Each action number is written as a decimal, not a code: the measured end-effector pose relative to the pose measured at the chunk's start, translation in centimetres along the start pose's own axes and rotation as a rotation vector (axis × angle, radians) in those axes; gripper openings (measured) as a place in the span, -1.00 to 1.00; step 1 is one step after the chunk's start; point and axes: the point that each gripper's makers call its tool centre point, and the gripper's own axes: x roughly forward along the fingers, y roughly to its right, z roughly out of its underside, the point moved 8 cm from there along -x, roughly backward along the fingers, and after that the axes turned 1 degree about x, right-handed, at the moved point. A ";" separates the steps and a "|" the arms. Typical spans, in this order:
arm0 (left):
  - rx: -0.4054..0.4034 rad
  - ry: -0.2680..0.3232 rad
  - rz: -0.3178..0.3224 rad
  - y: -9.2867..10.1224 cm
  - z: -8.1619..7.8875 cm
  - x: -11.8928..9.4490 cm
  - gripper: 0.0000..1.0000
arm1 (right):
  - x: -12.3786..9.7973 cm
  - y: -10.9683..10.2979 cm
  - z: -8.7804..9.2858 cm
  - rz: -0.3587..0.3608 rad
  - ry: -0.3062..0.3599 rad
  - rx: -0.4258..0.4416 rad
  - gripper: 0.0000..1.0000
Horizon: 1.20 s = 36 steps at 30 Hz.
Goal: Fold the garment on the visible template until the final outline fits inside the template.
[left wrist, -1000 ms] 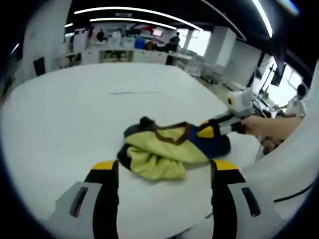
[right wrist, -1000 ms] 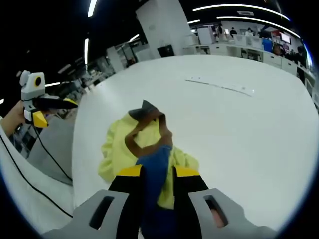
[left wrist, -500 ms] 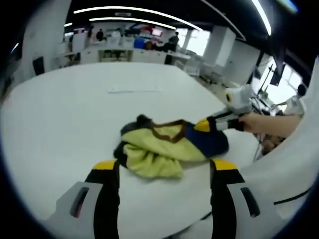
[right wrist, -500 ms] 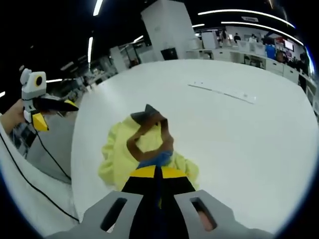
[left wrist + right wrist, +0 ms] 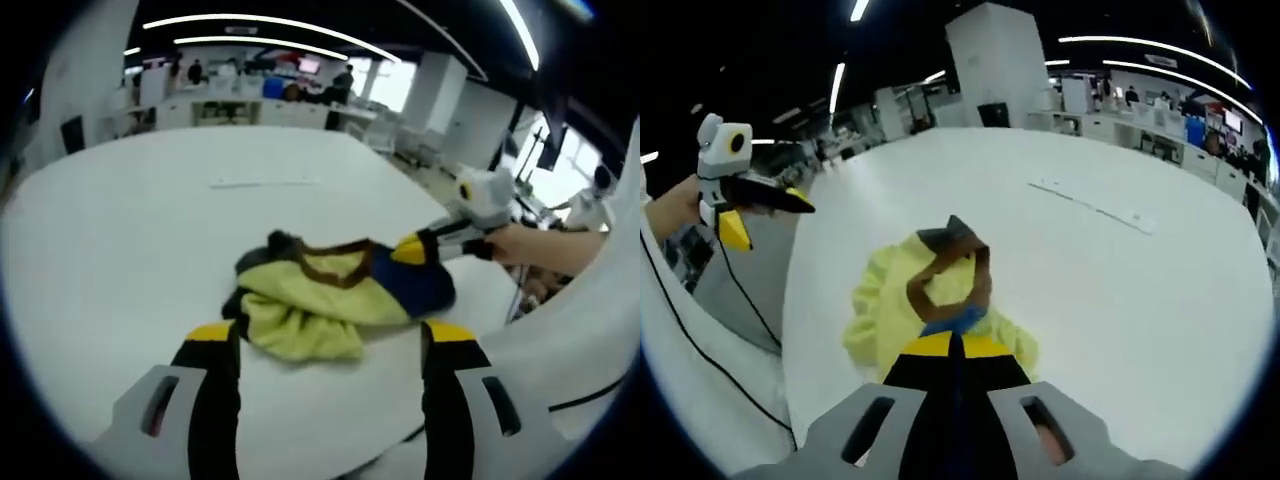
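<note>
A crumpled yellow garment (image 5: 310, 305) with a brown collar (image 5: 335, 262) and a blue part (image 5: 415, 285) lies bunched on the white table (image 5: 120, 220). In the left gripper view my left gripper (image 5: 330, 335) hovers just short of the heap, jaws wide apart and empty. From the right, my right gripper (image 5: 420, 248) pinches the blue part. In the right gripper view the right gripper (image 5: 955, 345) is shut on blue fabric (image 5: 955, 322), with the yellow garment (image 5: 890, 300) and its collar (image 5: 950, 270) just ahead. The left gripper (image 5: 740, 210) hangs off the table's edge at the left.
A thin pale strip (image 5: 255, 183) lies flat on the table beyond the garment, also seen as the strip (image 5: 1095, 200) at the far right. A hand (image 5: 545, 250) holds the right gripper at the table's edge. Desks and people stand far behind.
The right gripper's jaws have shut on the blue part of the garment. The heap has shifted slightly. The left gripper stays open and has barely moved.
</note>
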 end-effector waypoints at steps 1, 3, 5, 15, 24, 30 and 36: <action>0.001 0.000 0.002 0.0 0.0 0.0 0.39 | -0.1 -0.2 0.0 -0.002 -0.003 -0.013 -0.98; 0.002 0.004 0.006 0.0 0.1 0.1 0.39 | -0.2 -0.4 -0.1 -0.008 -0.015 -0.058 -0.98; -0.002 0.009 0.012 0.0 0.2 0.2 0.39 | -0.3 -0.7 -0.2 -0.014 -0.027 -0.090 -0.98; 0.030 -0.005 0.055 0.4 0.2 1.2 0.40 | -1.7 -2.3 -1.4 -0.027 -0.045 -0.191 -0.98; 0.086 -0.028 0.094 0.6 -0.2 2.6 0.40 | -2.7 -3.6 -1.1 -0.034 -0.076 -0.265 -0.98; 0.130 -0.052 0.118 0.8 -0.5 3.3 0.40 | -3.6 -4.1 -0.2 -0.037 -0.091 -0.271 -0.98; 0.155 -0.068 0.142 1.0 -0.6 3.8 0.39 | -4.4 -4.6 0.8 -0.052 -0.108 -0.266 -0.98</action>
